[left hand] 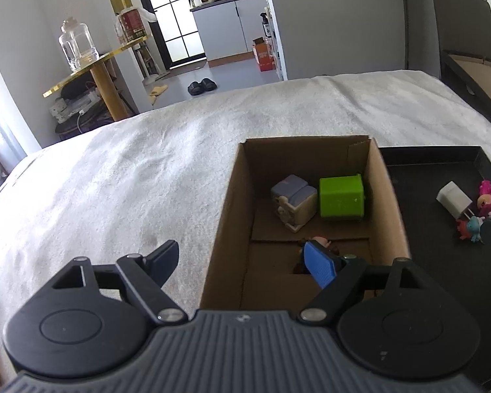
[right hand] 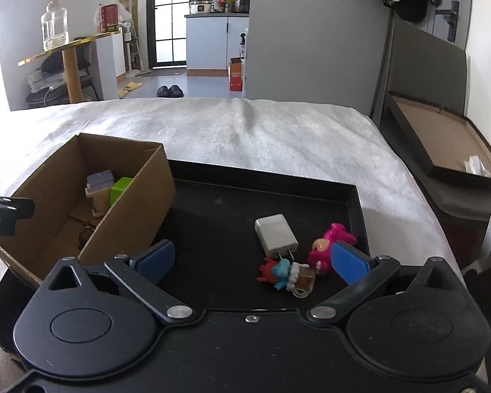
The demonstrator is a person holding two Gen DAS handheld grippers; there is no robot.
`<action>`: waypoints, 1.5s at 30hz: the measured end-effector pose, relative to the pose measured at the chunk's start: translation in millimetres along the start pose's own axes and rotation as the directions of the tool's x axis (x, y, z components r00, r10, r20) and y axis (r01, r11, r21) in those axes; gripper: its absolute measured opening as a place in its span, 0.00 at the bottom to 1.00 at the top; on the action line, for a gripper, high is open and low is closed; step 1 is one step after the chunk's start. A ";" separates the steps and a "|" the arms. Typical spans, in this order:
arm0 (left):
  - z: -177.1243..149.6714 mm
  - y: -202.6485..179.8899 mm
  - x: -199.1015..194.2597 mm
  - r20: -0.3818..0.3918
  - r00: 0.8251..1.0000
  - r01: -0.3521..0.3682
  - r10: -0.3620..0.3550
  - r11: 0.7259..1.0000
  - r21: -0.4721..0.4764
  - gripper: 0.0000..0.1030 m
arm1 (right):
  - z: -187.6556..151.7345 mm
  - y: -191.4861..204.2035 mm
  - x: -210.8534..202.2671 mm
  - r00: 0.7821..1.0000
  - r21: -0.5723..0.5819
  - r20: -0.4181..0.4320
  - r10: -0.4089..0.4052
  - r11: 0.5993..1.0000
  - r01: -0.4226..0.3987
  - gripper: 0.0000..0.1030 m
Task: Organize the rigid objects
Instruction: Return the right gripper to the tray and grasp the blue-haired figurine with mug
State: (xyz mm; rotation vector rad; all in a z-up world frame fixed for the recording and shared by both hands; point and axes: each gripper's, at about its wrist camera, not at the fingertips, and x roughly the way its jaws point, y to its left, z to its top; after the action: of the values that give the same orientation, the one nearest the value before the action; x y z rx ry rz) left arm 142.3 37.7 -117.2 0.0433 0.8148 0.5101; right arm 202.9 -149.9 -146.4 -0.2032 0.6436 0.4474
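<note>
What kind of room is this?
Probably a small home flat: a bed with a pale cover, slippers on the floor, and a kitchen counter with pots through the doorway.

Cardboard box (left hand: 311,216) sits on the bed cover (left hand: 147,170), touching the left wall of the tray (right hand: 265,177). In the box, far end: block (left hand: 341,200) right, toy appliance (left hand: 294,201) just beside it on the left; small figure (left hand: 320,241) nearer. In the tray, right part: charger (right hand: 276,235) behind, figurine (right hand: 327,249) to its right, smaller figure (right hand: 286,273) in front, all close together.
</note>
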 end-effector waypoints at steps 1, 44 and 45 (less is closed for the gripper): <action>0.2 -1.0 -0.4 -0.002 1.000 0.009 -0.009 1.000 -0.001 0.80 | -1.2 -1.8 -0.1 1.000 0.002 0.000 -0.002 1.000 0.002 1.00; 7.8 -29.7 12.3 -0.071 0.997 -0.024 0.027 0.999 0.046 0.92 | -31.5 -63.0 26.8 0.999 0.134 -0.048 0.022 0.991 -0.016 1.00; 7.8 -29.4 13.9 -0.073 0.997 -0.033 0.036 0.998 0.048 0.92 | -31.6 -62.6 29.0 0.998 0.135 -0.051 0.025 0.991 -0.018 0.99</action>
State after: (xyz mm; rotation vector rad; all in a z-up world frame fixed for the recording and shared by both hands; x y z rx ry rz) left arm 168.1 19.3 -128.0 0.0823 0.8998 0.5277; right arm 235.6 -205.6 -186.3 -0.0801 0.7256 0.4186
